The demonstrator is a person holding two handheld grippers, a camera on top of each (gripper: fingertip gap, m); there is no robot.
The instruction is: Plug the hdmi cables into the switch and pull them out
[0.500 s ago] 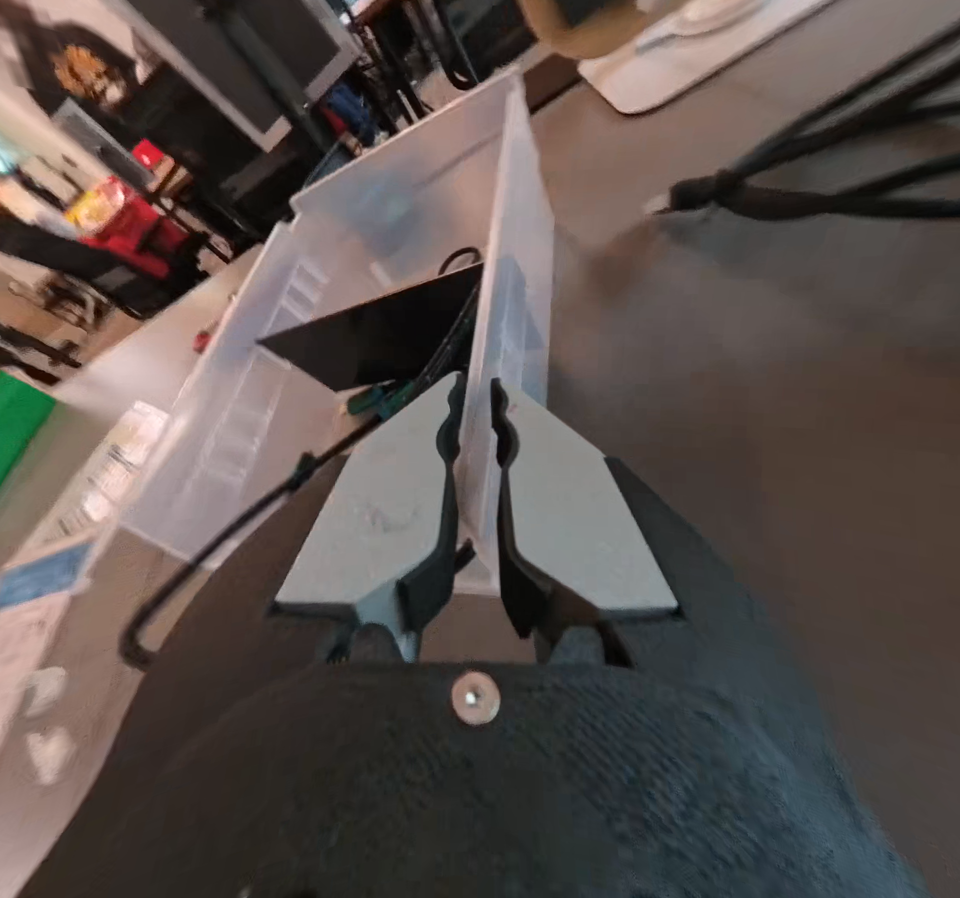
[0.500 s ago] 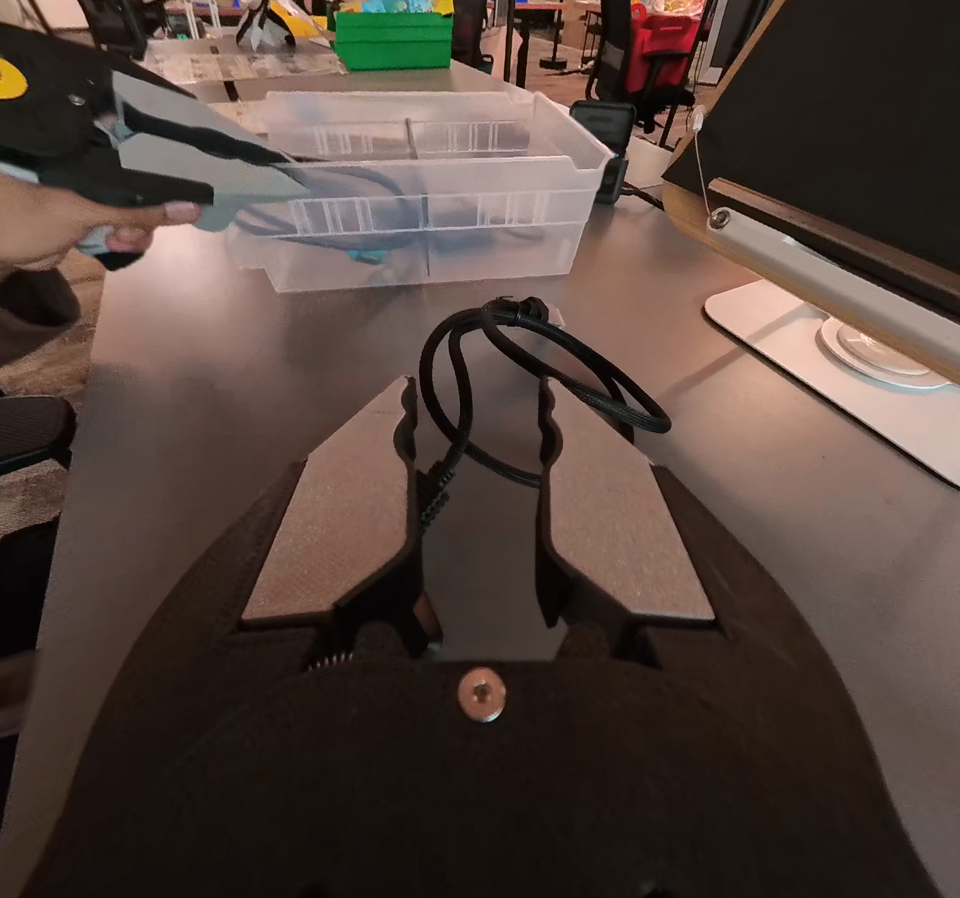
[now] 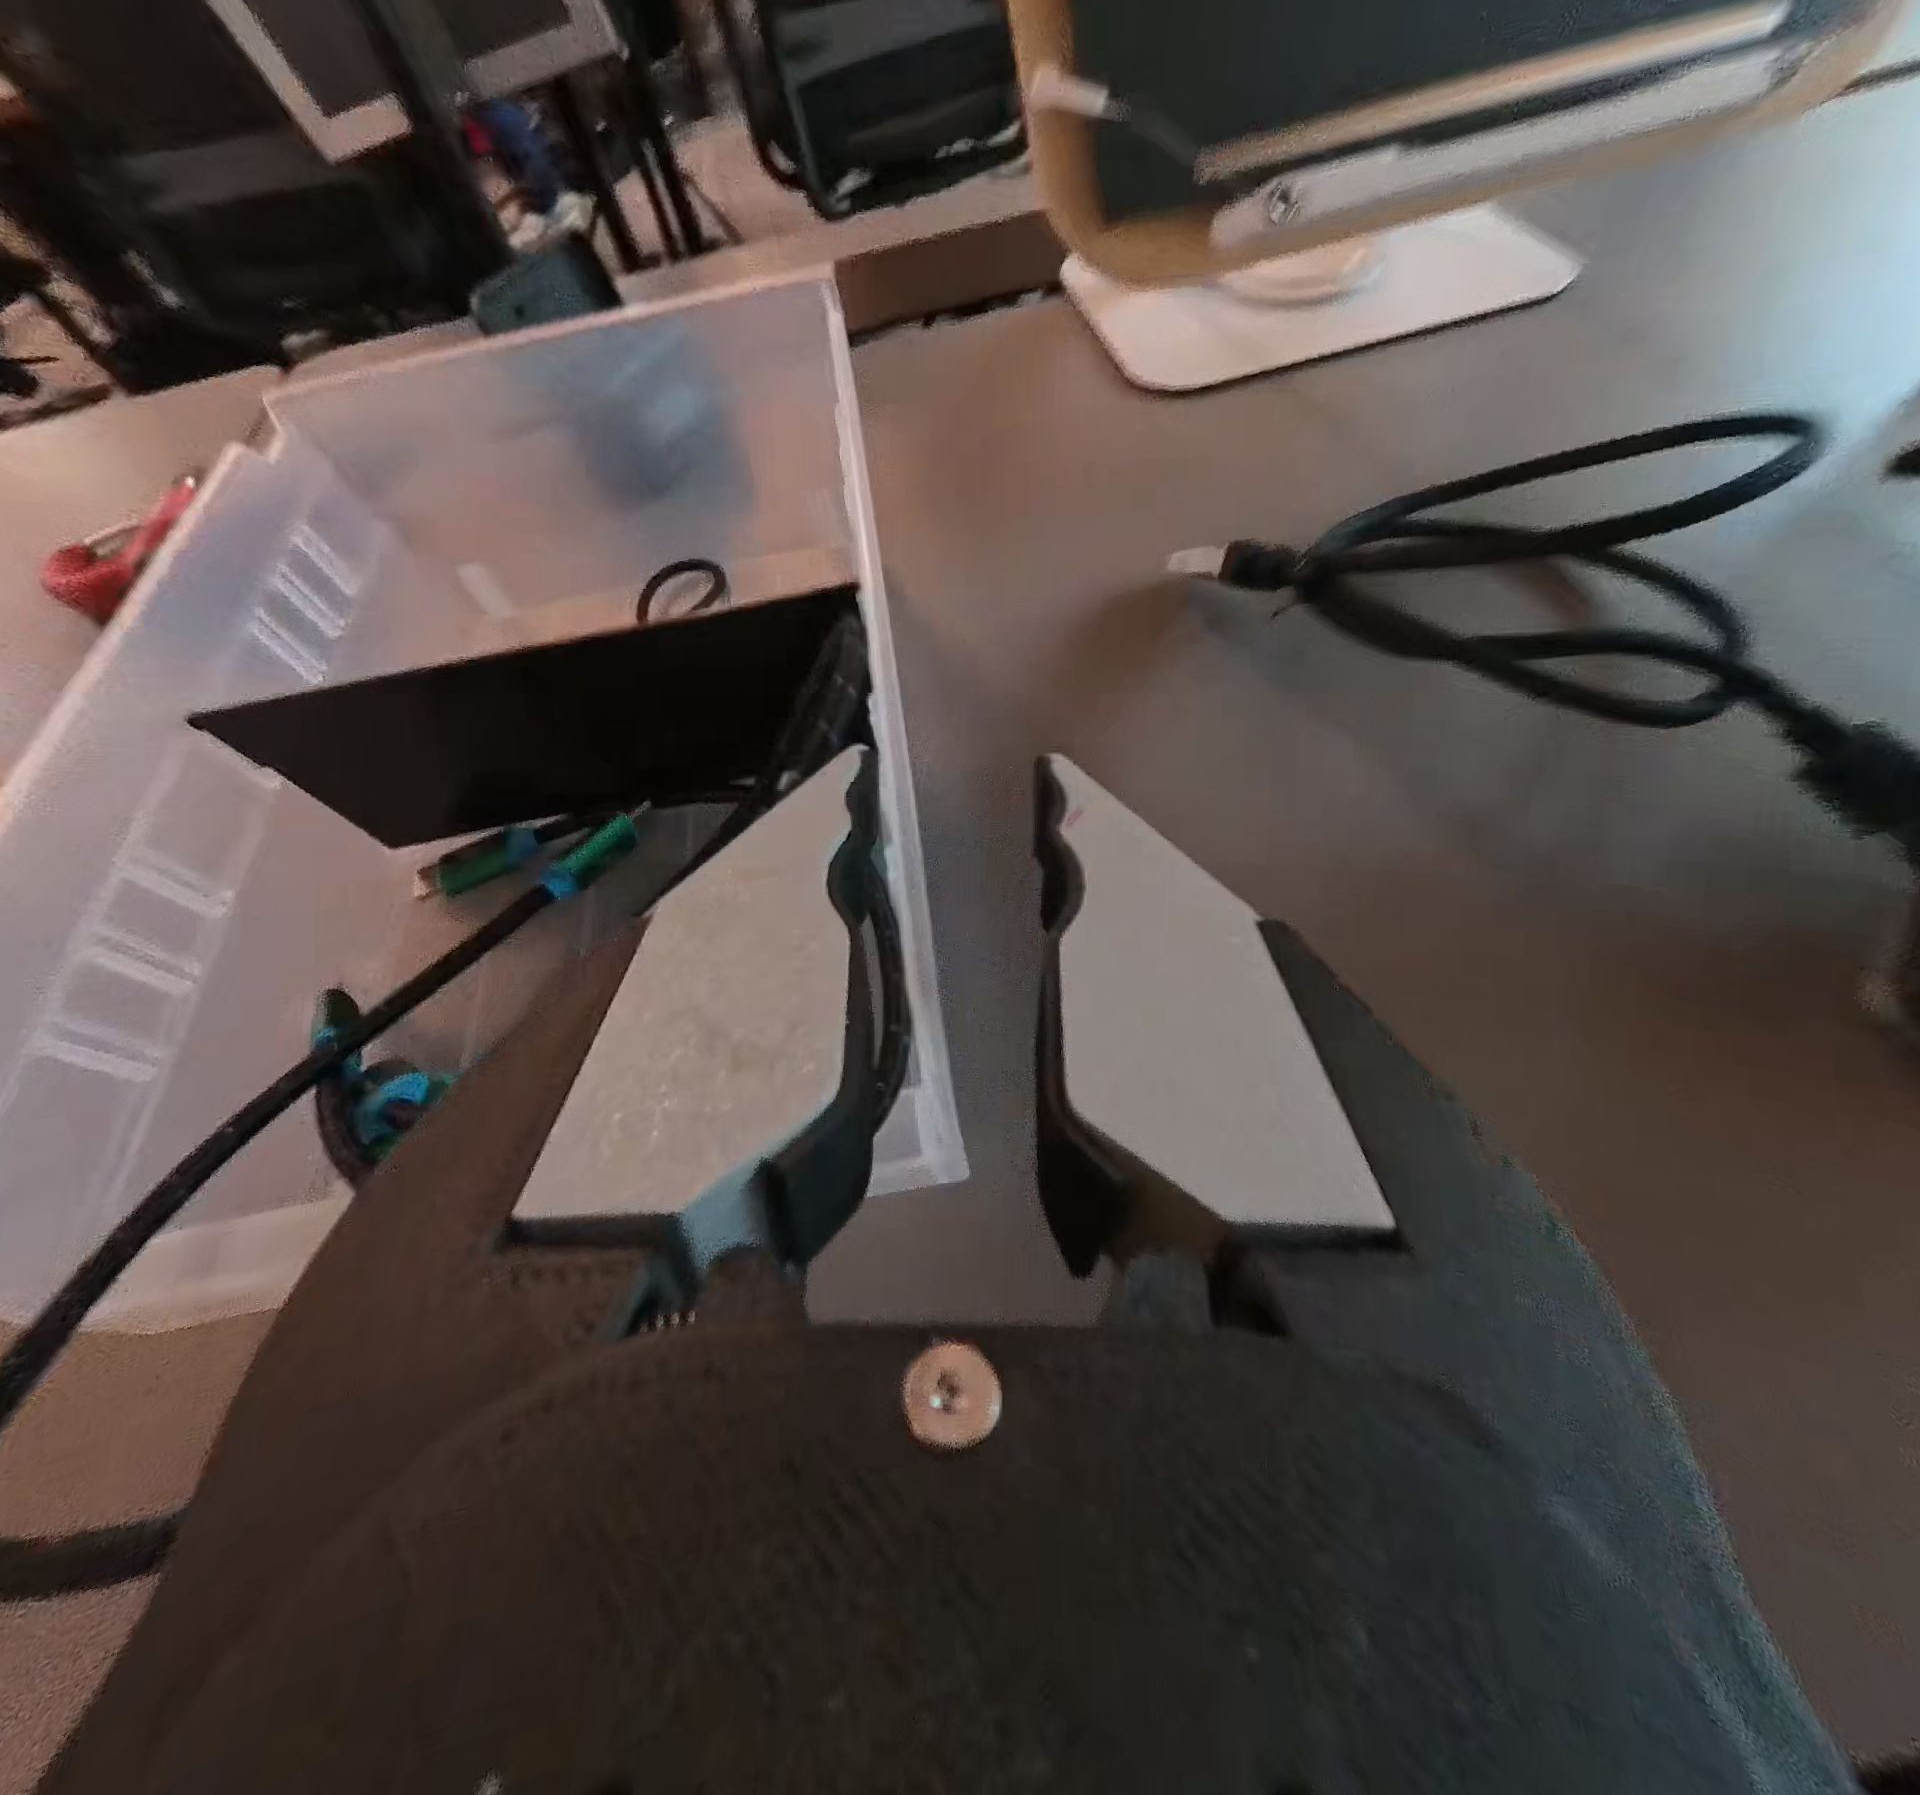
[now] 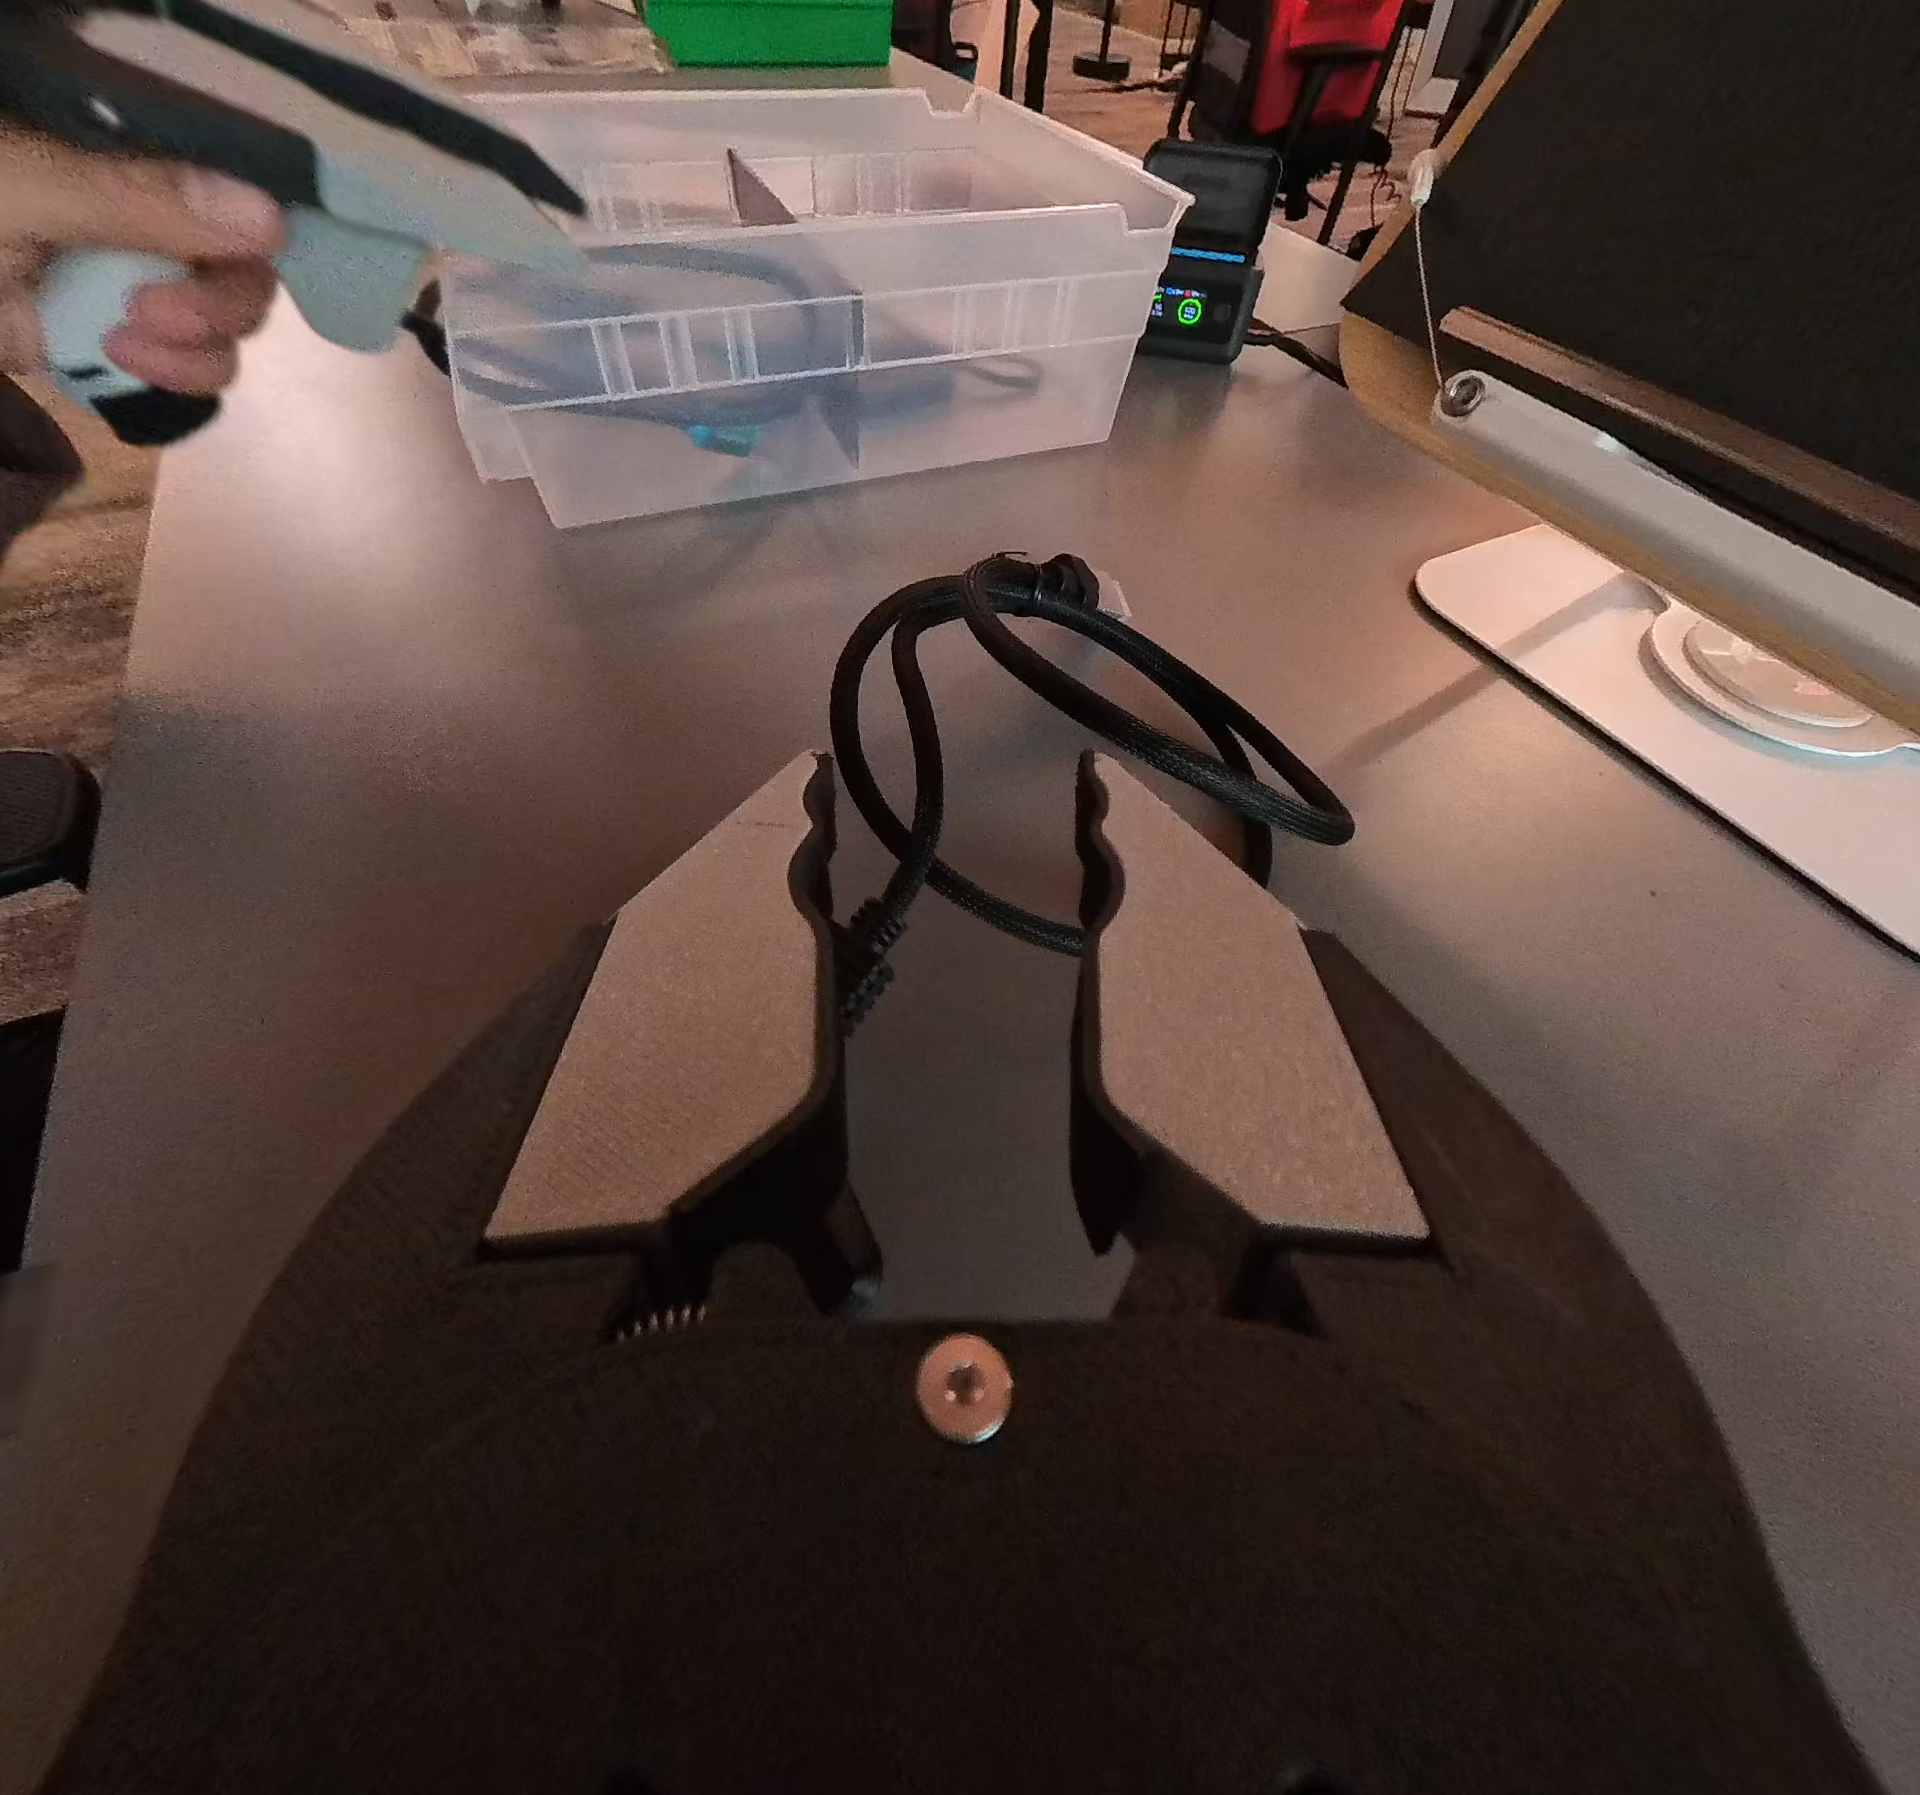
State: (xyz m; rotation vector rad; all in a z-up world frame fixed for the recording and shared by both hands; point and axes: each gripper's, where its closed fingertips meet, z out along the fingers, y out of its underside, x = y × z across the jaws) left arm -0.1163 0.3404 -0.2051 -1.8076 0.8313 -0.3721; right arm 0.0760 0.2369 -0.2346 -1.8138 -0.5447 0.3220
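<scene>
The left gripper (image 3: pixel 951 779) has its fingers spread apart astride the near wall of the clear plastic bin (image 3: pixel 883 602), the left finger inside against it, the right finger clear of it outside; nothing is clamped. Inside the bin a black divider (image 3: pixel 520 717) stands across it, with green-tipped cables (image 3: pixel 540 857) and a black braided cable (image 3: pixel 208 1143) lying in front. The right gripper (image 4: pixel 951 779) is also released, its fingers loosely around a coiled black hdmi cable (image 4: pixel 1091 696) resting on the grey surface (image 4: pixel 416 706). Only the right wrist view shows the hand (image 4: pixel 125 280) holding the left gripper, a green box (image 4: pixel 769 0) and a small lit device (image 4: pixel 1205 280).
</scene>
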